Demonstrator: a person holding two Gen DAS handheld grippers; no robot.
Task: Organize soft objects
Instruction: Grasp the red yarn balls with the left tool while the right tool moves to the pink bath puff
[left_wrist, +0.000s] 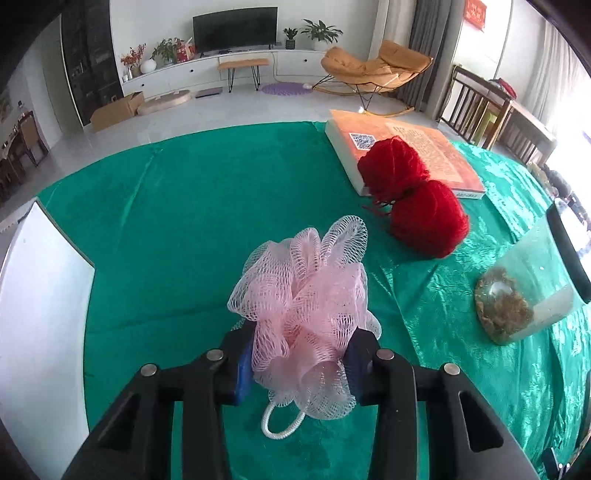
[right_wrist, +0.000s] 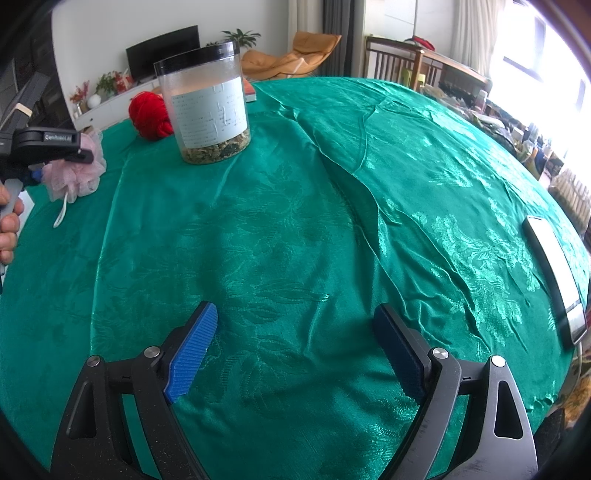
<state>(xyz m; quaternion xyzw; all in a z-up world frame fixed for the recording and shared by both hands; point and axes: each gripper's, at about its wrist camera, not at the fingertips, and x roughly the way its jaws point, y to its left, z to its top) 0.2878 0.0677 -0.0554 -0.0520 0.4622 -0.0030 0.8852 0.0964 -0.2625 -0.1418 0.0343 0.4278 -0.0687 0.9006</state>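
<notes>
My left gripper (left_wrist: 299, 354) is shut on a pink mesh bath pouf (left_wrist: 303, 295) and holds it over the green tablecloth (left_wrist: 184, 206); its white cord loop hangs below. Two red yarn balls (left_wrist: 410, 192) lie ahead to the right, one leaning on a book (left_wrist: 424, 147). In the right wrist view the pouf (right_wrist: 77, 170) shows at far left in the left gripper, with a red yarn ball (right_wrist: 149, 110) behind. My right gripper (right_wrist: 295, 343) is open and empty above the cloth (right_wrist: 295, 221).
A clear plastic jar (right_wrist: 207, 107) with dried bits stands on the table; it also shows in the left wrist view (left_wrist: 528, 288). A phone (right_wrist: 557, 277) lies near the right edge. A white box (left_wrist: 40, 314) is at the left edge.
</notes>
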